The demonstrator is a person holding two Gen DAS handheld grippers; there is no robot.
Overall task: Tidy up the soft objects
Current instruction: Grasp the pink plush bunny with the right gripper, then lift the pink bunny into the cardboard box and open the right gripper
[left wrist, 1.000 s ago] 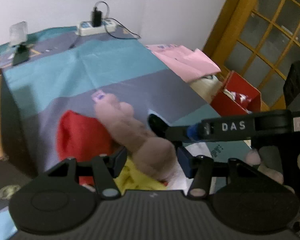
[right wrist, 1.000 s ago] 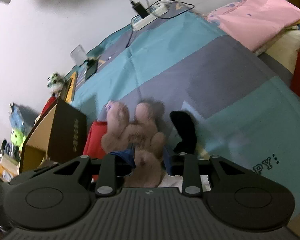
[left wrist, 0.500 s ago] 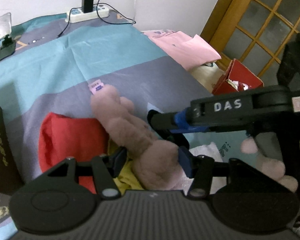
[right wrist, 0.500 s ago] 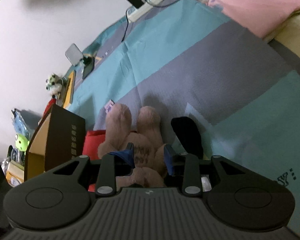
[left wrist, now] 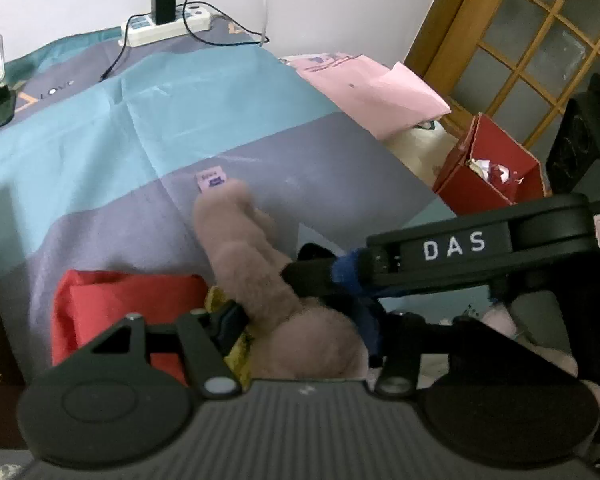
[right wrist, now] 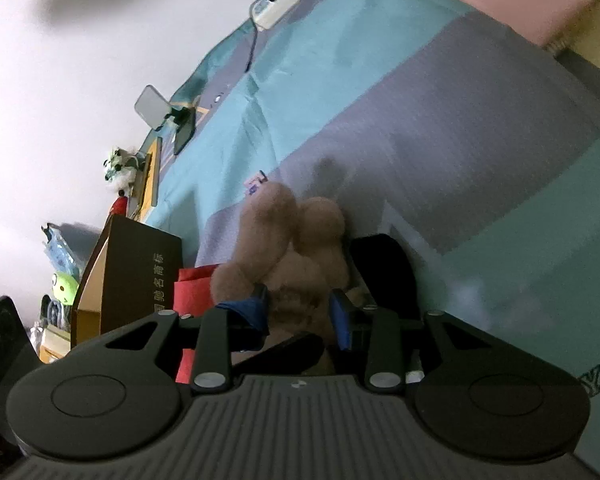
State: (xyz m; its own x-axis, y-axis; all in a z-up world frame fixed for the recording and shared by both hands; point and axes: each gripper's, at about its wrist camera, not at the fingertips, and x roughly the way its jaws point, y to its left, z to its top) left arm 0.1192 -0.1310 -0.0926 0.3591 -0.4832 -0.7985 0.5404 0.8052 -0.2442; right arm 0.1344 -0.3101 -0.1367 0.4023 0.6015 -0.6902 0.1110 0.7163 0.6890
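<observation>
Left gripper: the left gripper (left wrist: 300, 326) was clamped on the head end of the brown plush toy (left wrist: 260, 272), one blue-padded finger on either side.
Right gripper: the right gripper (right wrist: 298, 312) pinched the same toy's belly; in the left wrist view it reached in from 3 o'clock as a black bar lettered DAS, its tip touching the plush.
Plush toy: the brown plush toy (right wrist: 296, 248) stretched away from both cameras toward 12 o'clock, legs farthest, a small purple tag (left wrist: 211, 179) at its foot, over the blue and grey bedsheet (left wrist: 228, 96).
Red cloth: a red cloth (left wrist: 116, 304) lay on the sheet at 9 o'clock of the toy, touching it.
Yellow item: a yellow soft item (left wrist: 236, 344) showed under the toy, mostly hidden.
Black sock: a black sock (right wrist: 384, 272) lay just beside the toy at 3 o'clock in the right wrist view.
Far end: a white power strip (left wrist: 166, 28) sat at 12 o'clock by the wall.
Side: a pink folded cloth (left wrist: 372, 92) lay at 2 o'clock, a red box (left wrist: 488, 168) near it.
</observation>
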